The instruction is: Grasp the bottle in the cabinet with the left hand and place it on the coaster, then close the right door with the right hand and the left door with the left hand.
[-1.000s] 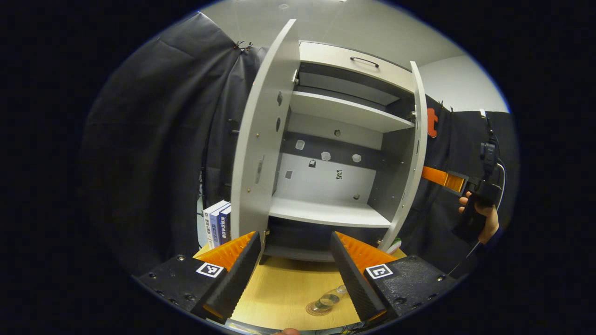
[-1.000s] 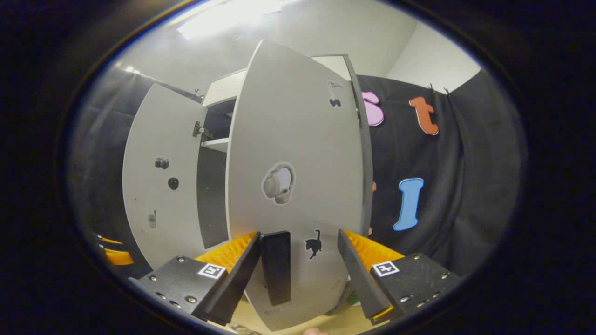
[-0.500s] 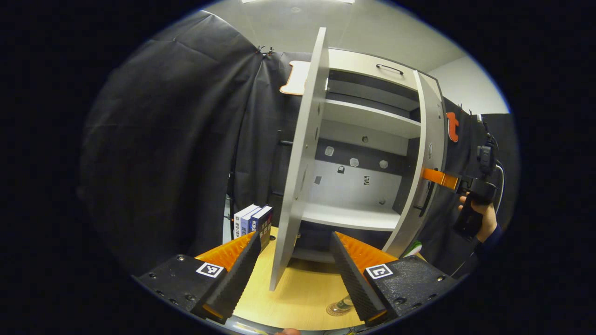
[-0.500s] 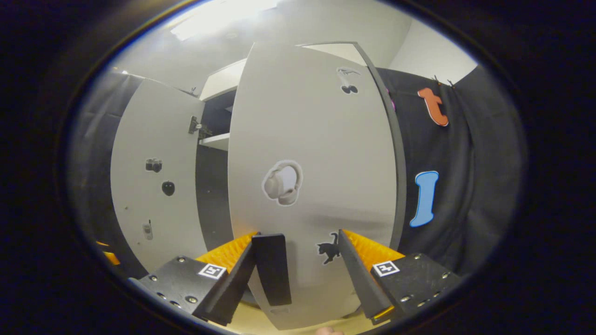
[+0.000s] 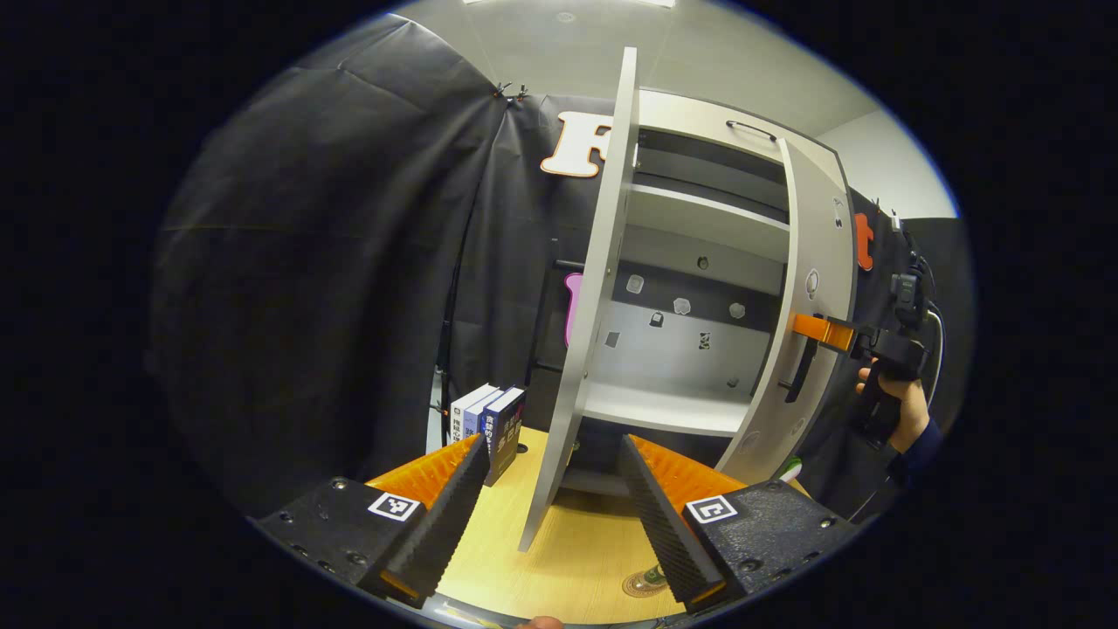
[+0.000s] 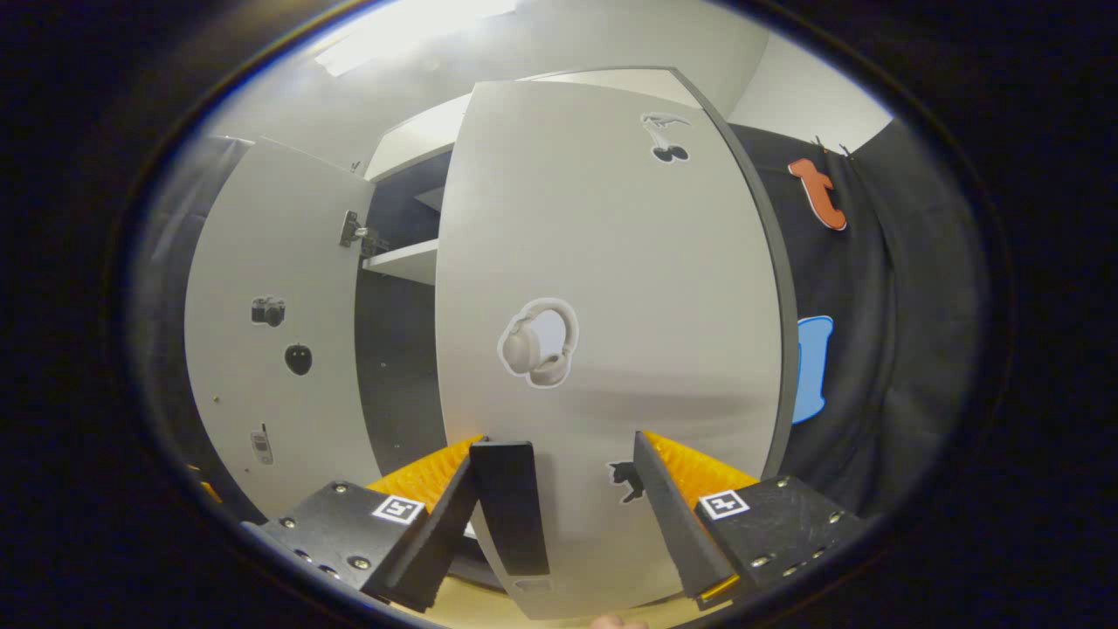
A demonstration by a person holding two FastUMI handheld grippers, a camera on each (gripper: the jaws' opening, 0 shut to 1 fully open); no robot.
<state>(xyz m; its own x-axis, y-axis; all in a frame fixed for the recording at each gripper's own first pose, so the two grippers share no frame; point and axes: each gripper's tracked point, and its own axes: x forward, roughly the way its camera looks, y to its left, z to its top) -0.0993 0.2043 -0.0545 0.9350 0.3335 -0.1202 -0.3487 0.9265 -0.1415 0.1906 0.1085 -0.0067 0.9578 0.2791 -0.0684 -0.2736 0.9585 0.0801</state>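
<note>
Grey right door (image 6: 603, 288) is being pushed shut by the right gripper (image 6: 559, 515), fingers apart astride its handle (image 6: 511, 507). Bottle (image 5: 651, 577) is resting on the coaster (image 5: 642, 587). Next, the left door (image 5: 585, 323) is needing the left gripper (image 5: 552, 515), fingers apart.

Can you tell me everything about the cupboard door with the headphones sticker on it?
The right door is a flat, pale grey panel that looks like smooth coated board with a dark edge. It carries a headphones sticker in the middle, a cherries sticker near the top and a black cat sticker low down. A dark upright handle sits near its lower edge. It stands partly open, swung toward the cabinet, and the right claw is pressed close against it, open.
</note>
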